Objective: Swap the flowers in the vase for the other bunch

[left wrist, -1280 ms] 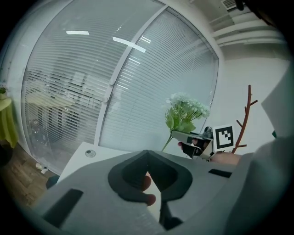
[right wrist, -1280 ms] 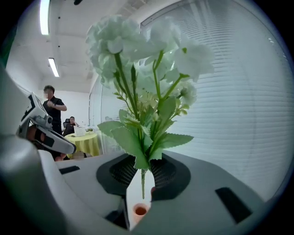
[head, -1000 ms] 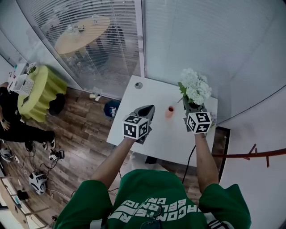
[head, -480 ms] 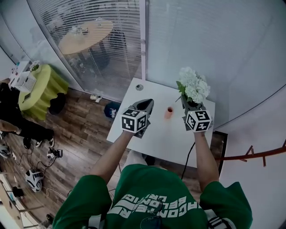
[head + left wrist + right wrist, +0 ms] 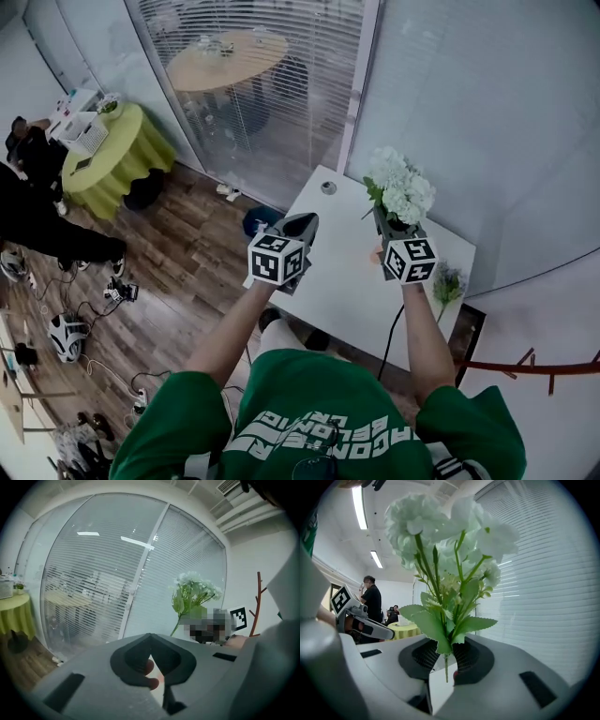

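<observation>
My right gripper (image 5: 394, 228) is shut on the stems of a white flower bunch (image 5: 398, 190) with green leaves, held upright above the white table (image 5: 333, 277). In the right gripper view the stems (image 5: 446, 660) run down between the pads and the blooms (image 5: 450, 536) fill the frame. My left gripper (image 5: 300, 228) hovers beside it over the table, its jaws shut with nothing in them. A small reddish vase (image 5: 377, 251) peeks out just left of the right gripper. A second, greenish bunch (image 5: 448, 281) lies at the table's right edge.
A glass wall with blinds (image 5: 253, 94) stands behind the table. On the wooden floor to the left are a green-clothed round table (image 5: 117, 150), a person in black (image 5: 37, 220) and loose cables. A red-brown coat stand (image 5: 525, 361) is at the right.
Both grippers have risen a little and shifted across the table, the white bunch still in the right one. The head view has swung, bringing the greenish bunch at the table's right edge into sight.
</observation>
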The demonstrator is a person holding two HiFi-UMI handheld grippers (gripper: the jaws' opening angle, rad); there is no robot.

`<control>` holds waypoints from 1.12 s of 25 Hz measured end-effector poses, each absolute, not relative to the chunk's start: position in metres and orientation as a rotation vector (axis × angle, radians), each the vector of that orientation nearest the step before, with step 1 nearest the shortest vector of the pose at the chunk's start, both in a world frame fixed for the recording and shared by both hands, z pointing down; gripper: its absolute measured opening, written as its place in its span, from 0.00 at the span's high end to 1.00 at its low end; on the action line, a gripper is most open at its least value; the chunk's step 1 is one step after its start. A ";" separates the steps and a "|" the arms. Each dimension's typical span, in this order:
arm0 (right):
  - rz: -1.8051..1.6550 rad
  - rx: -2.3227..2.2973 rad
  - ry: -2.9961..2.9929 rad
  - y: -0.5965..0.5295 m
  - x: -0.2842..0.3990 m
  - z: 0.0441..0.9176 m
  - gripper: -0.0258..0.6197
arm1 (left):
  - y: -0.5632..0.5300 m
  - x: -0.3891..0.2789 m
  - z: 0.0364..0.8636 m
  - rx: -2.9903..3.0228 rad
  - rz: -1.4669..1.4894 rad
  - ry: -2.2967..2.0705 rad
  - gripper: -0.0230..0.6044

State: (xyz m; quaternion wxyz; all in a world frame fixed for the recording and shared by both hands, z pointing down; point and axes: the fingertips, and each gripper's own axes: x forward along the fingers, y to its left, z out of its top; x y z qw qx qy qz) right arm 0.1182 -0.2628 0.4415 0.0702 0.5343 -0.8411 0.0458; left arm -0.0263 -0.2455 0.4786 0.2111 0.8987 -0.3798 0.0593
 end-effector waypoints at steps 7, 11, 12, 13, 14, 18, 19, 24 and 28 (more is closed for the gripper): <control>0.156 1.483 -2.576 -0.297 0.046 0.451 0.86 | -0.270 -0.098 0.482 2.440 0.145 -1.151 0.96; 0.174 1.454 -2.580 -0.311 0.015 0.457 0.86 | -0.280 -0.130 0.486 2.426 0.134 -1.172 0.96; 0.181 1.450 -2.580 -0.315 0.008 0.460 0.86 | -0.282 -0.137 0.487 2.424 0.135 -1.179 0.96; 0.190 1.446 -2.579 -0.318 0.002 0.462 0.86 | -0.285 -0.144 0.488 2.419 0.134 -1.187 0.96; 0.200 1.440 -2.577 -0.322 -0.005 0.465 0.86 | -0.287 -0.151 0.488 2.414 0.133 -1.194 0.96; 0.251 1.410 -2.565 -0.331 -0.023 0.483 0.86 | -0.293 -0.172 0.497 2.391 0.146 -1.206 0.96; 0.269 1.402 -2.559 -0.332 -0.026 0.490 0.86 | -0.295 -0.175 0.500 2.386 0.148 -1.207 0.96; 0.397 1.367 -2.524 -0.340 -0.037 0.533 0.86 | -0.307 -0.185 0.513 2.371 0.173 -1.211 0.96; 0.549 1.324 -2.482 -0.336 -0.047 0.569 0.86 | -0.307 -0.193 0.523 2.358 0.208 -1.199 0.96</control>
